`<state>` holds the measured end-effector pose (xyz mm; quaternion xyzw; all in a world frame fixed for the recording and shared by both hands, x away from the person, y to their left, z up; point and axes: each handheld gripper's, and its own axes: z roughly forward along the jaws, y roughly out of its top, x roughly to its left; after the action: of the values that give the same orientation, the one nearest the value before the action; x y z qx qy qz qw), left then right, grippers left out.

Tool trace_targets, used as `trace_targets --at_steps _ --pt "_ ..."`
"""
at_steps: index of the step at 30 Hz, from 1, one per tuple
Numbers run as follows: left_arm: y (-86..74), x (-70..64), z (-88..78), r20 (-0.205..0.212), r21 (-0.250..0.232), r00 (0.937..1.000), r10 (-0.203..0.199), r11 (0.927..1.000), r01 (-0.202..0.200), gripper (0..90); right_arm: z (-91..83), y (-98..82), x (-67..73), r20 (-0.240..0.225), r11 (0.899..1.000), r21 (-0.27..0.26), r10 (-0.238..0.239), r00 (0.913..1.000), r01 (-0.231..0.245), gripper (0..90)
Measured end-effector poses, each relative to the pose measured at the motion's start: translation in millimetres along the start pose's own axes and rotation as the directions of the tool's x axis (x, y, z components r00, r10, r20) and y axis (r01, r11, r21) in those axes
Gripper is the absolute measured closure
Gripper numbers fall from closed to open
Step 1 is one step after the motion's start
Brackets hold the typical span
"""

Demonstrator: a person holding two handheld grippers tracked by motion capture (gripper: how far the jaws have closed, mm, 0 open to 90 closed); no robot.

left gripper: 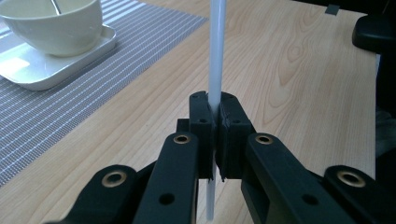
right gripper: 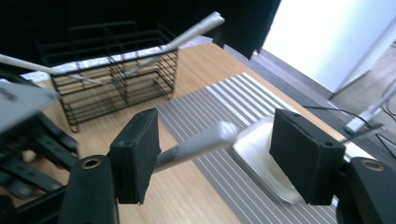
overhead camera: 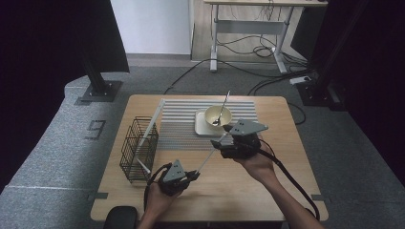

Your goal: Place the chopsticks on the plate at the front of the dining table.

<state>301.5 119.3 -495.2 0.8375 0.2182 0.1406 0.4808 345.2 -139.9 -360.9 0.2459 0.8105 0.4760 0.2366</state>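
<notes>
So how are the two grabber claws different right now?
The left gripper is shut tight on a white stick; the right gripper stands open, pads apart from the stick's tip. The left gripper sits nearer the wire basket, the right gripper nearer the bowl. Both have black jaws.

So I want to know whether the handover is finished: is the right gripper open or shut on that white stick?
Open: the right gripper has its pads apart, and the white stick lies between them unpressed.
</notes>
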Motion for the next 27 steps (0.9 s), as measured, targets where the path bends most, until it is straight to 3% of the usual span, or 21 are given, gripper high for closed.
trace_targets --at_steps 7,15,22,27 --pt "0.7 0.4 -2.9 -0.003 -0.015 1.0000 -0.003 0.9999 0.003 85.6 2.2 -22.1 -23.3 0.046 0.999 0.039 0.033 0.9984 -0.034 31.2" --pt "0.5 -0.8 -0.1 -0.012 0.017 0.9999 0.004 0.9998 -0.004 85.6 6.1 -41.9 -40.4 0.043 0.995 0.046 0.087 0.9953 -0.089 30.2" --pt "-1.9 2.6 4.0 -0.030 0.060 0.9993 -0.021 0.9980 0.022 85.5 -9.0 -40.4 -41.2 0.030 0.998 0.034 0.048 0.9984 -0.049 16.5" --pt "-2.6 3.8 6.6 -0.044 0.083 0.9987 -0.027 0.9961 0.030 85.5 -14.9 -55.4 -38.9 0.037 0.998 0.054 0.023 0.9991 -0.025 11.3"
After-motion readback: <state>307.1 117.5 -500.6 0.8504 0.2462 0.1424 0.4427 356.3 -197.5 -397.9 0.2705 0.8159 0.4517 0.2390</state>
